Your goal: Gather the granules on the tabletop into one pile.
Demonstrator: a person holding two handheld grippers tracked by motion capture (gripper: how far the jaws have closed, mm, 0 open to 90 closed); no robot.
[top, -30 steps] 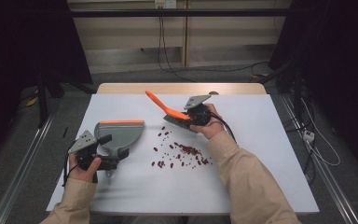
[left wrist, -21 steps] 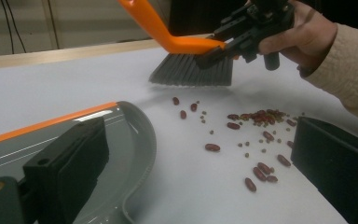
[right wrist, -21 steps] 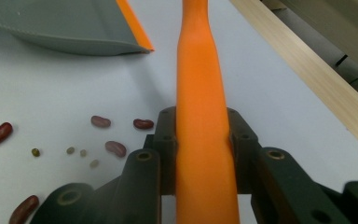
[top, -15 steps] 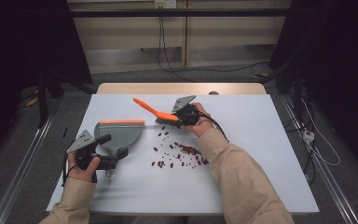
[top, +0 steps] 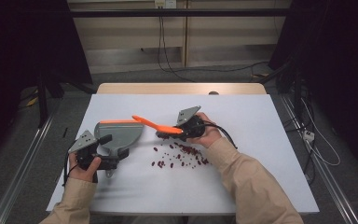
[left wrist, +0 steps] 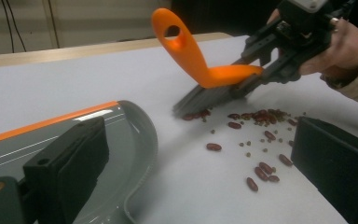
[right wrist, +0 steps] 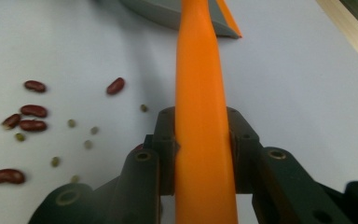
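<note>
A: Which step is this?

B: Sweeping, I'd judge. The right gripper (top: pixel 182 131) is clamped on the orange plastic handle of a small hand brush (left wrist: pixel 200 70), and its dark bristles touch the white surface (top: pixel 261 140) at the far edge of the scattered red kidney beans and small green beans (top: pixel 179 155).

A: And the other hand?

B: The left gripper (top: pixel 114 158) grips the handle of the grey plastic dustpan with the orange lip (top: pixel 121 131), which lies flat just ahead of it, its open edge facing the beans.

A: So what does the next move call for?

B: Probably dragging the bristles through the pile toward the pan, which sits well off to the brush's handle side, while the pan lip stays pressed down so nothing slips under.
</note>
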